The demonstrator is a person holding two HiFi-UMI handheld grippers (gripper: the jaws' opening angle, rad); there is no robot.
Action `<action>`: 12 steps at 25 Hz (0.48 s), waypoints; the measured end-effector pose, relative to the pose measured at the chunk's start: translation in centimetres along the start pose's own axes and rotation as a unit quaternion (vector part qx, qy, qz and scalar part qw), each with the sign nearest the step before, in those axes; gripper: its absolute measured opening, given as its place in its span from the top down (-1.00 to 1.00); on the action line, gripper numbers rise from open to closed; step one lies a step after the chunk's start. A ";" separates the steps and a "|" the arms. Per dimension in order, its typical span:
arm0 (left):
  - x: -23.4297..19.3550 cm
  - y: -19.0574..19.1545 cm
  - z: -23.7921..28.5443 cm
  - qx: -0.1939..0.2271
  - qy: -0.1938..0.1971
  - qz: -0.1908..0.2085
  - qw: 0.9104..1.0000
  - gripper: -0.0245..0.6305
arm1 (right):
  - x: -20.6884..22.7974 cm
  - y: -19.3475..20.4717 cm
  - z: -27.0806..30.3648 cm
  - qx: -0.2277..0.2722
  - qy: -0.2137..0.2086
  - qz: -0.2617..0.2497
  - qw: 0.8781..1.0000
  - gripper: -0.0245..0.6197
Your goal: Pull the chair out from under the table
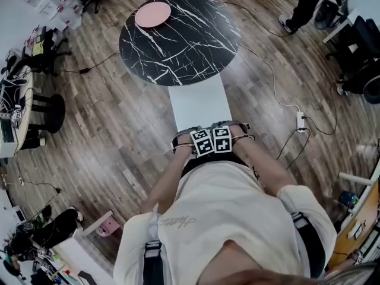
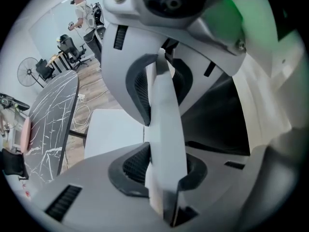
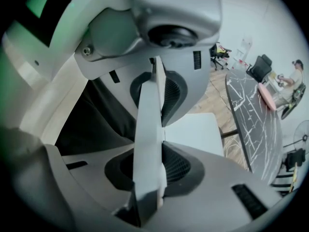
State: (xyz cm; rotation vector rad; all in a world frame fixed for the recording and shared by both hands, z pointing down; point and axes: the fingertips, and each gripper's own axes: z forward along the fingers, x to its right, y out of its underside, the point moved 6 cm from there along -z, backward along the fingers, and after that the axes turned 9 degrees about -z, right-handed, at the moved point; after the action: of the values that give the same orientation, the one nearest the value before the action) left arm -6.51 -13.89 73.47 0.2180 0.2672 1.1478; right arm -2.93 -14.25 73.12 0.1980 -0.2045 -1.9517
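A white chair stands with its seat [image 1: 199, 103] partly out from under the round black marble table [image 1: 178, 37]. At the chair's near end, both grippers point steeply down side by side on the top edge of its backrest. My left gripper [image 1: 185, 142] is shut on the thin white backrest [image 2: 166, 149], which is pressed between its pads. My right gripper [image 1: 238, 136] is shut on the same backrest [image 3: 147, 144]. The seat [image 2: 113, 132] [image 3: 193, 132] shows beyond the jaws in both gripper views, with the table [image 3: 256, 124] behind it.
A pink plate [image 1: 152, 13] lies on the table's far side. A power strip [image 1: 300, 121] with cables lies on the wooden floor to the right. A black stool [image 1: 50, 113] stands at the left. A person [image 1: 303, 5] stands at the far right. Desks line both sides.
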 end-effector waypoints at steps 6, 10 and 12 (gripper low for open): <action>2.5 0.3 0.0 -0.002 0.009 -0.013 1.000 0.65 | -2.4 -0.3 -0.2 0.001 -0.010 -0.015 1.000 0.67; 4.6 0.4 0.0 -0.007 0.024 -0.022 0.999 0.64 | -4.5 -0.4 -0.5 0.004 -0.027 -0.016 1.000 0.66; 5.8 0.4 0.1 -0.007 0.025 -0.028 0.999 0.64 | -5.6 -0.4 -0.6 0.004 -0.030 -0.021 0.999 0.66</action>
State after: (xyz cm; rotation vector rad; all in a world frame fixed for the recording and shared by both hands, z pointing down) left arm -4.63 -8.45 73.10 0.1690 0.3069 1.1003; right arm -1.09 -8.97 72.70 0.1510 -0.2484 -2.0003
